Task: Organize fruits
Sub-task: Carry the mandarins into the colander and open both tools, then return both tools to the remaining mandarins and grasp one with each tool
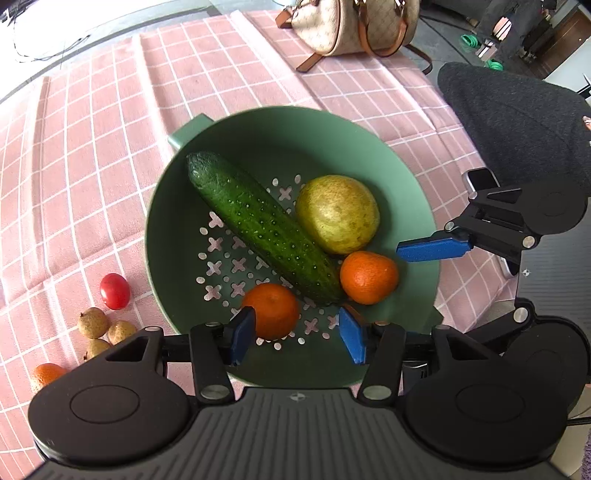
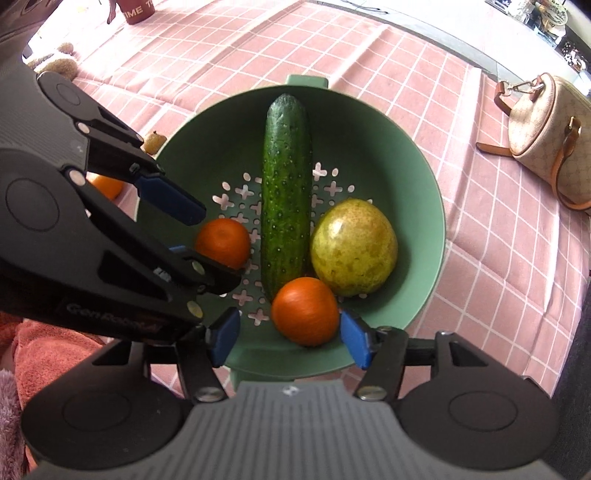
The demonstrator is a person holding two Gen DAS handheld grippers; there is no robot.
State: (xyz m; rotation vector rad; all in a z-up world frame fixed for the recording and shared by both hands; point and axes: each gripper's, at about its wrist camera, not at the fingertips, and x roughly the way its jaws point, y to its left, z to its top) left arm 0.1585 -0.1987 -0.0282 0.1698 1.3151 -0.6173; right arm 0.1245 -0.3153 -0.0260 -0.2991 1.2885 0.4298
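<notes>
A green colander (image 1: 376, 147) (image 2: 424, 192) on the pink checked cloth holds a cucumber (image 1: 262, 229) (image 2: 286, 188), a yellow-green pear (image 1: 338, 214) (image 2: 354, 247) and two mandarins. My left gripper (image 1: 297, 338) is open over the colander's near rim, with one mandarin (image 1: 271, 310) (image 2: 223, 242) lying just ahead between its blue fingers. My right gripper (image 2: 290, 339) is open above the other mandarin (image 2: 306, 311) (image 1: 368, 277), its fingers either side of it. Each gripper shows in the other's view: the left (image 2: 177, 201), the right (image 1: 432, 249).
Left of the colander lie a red tomato (image 1: 114, 291), three small brown fruits (image 1: 94, 323) and another mandarin (image 1: 46, 374) (image 2: 105, 184). A beige handbag (image 1: 351, 26) (image 2: 546, 129) stands at the far side. A dark sleeve (image 1: 517, 129) is at right.
</notes>
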